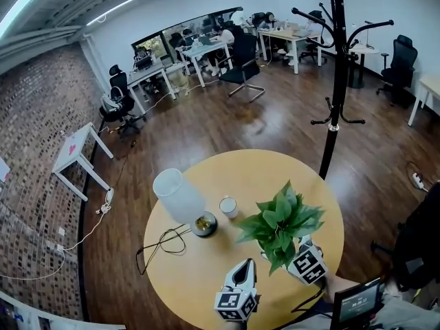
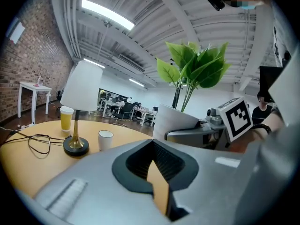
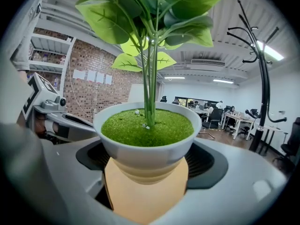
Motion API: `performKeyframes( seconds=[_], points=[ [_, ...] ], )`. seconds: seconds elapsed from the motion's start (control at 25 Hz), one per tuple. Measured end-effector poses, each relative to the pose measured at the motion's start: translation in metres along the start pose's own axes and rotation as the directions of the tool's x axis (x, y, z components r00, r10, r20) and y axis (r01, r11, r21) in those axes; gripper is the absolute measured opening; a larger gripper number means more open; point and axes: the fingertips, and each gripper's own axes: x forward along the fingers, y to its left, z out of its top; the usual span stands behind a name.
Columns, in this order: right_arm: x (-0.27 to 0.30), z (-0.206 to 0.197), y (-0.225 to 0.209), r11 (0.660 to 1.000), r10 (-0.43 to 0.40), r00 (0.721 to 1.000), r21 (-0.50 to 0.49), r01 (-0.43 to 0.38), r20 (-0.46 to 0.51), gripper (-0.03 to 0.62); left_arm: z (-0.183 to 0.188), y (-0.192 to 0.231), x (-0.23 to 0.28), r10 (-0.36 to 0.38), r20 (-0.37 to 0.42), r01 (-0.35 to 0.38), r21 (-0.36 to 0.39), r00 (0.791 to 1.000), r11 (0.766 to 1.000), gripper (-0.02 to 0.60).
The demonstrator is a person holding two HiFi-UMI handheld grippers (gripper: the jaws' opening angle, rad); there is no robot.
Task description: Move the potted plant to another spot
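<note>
The potted plant [image 1: 280,223], broad green leaves in a white bowl-shaped pot [image 3: 145,146], stands at the near right of the round wooden table [image 1: 185,280]. My right gripper [image 3: 149,165] has its jaws on either side of the pot's lower body, shut on it. In the head view the leaves hide those jaws and only the marker cube [image 1: 307,265] shows. I cannot tell if the pot is off the table. My left gripper [image 1: 243,267] is just left of the plant, shut and holding nothing, its tips touching [image 2: 153,142]. The pot [image 2: 174,121] shows to its right.
A lamp with a white shade [image 1: 180,196] and a small white cup [image 1: 228,206] stand mid-table, behind the plant. A black cord [image 1: 159,243] loops on the left side. A paper cup [image 2: 67,118] stands beyond the lamp. A black coat stand [image 1: 335,81] rises behind the table.
</note>
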Motion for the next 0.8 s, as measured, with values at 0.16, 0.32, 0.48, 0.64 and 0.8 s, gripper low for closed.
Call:
performKeyframes(
  seconds=[0.16,0.32,0.48,0.64,0.8],
  points=[
    [-0.009,-0.010,-0.029,1.000,0.009,1.000,0.011,-0.009,0.003,0.494,0.003,-0.018,0.026,0.017,-0.007,-0.017,0.012,1.000,1.000,-0.009],
    [-0.017,-0.026,-0.060,0.999,0.024,1.000,0.023,-0.024,0.003,0.494,0.001,-0.038,0.056,0.042,-0.015,-0.042,0.011,0.999,0.999,-0.009],
    [-0.025,-0.037,-0.084,0.998,0.049,0.999,0.032,-0.049,-0.003,0.494,-0.005,-0.056,0.077,0.058,-0.020,-0.058,0.006,0.998,0.998,-0.009],
    [-0.021,-0.050,-0.102,0.997,0.076,0.997,0.024,-0.076,-0.007,0.494,-0.009,-0.064,0.099,0.084,-0.023,-0.084,0.001,0.996,0.996,-0.009],
    [-0.016,-0.064,-0.115,0.994,0.106,0.994,0.029,-0.105,-0.012,0.494,-0.022,-0.068,0.117,0.104,-0.046,-0.105,-0.003,0.994,0.995,-0.009]
  ],
)
